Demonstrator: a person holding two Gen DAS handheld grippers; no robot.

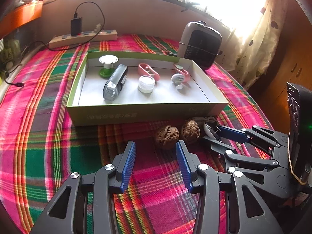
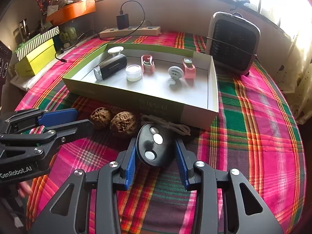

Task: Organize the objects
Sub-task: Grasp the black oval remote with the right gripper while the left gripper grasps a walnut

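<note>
**A:** Where do the grippers stand?

**B:** The left gripper [image 1: 156, 152] hangs over the plaid tablecloth [image 1: 39, 136] with its blue fingers [image 1: 128, 163] spread wide and nothing between them. Two walnuts [image 1: 167, 136] lie just beyond its tips, side by side, close to the near wall of the box [image 1: 136, 115].

**A:** And the right one?

**B:** The right gripper [image 2: 156, 156] has a black oval remote [image 2: 154, 146] with three pale buttons between its fingers [image 2: 131, 165]. The left pad looks to be against the remote's side; on the right I cannot tell whether the pad touches, so a firm pinch is not certain. The remote rests on the cloth, just in front of the box's near wall, with a coil of brown cord [image 2: 167, 124] behind it.

**A:** What is in the box?

**B:** A flashlight [image 1: 115, 83] lies near the left side, a green-footed stand with a white top [image 1: 107, 66] in the far left corner, a small clear jar [image 1: 146, 83] in the middle, a pink clip [image 1: 149, 71] behind the jar, another pink clip [image 1: 182, 71] toward the far right, and a grey round piece [image 1: 177, 80] just in front of it.

**A:** Beyond the box?

**B:** A power strip [image 1: 83, 39] along the table's far edge and a small heater [image 1: 200, 44] at the far right.
</note>
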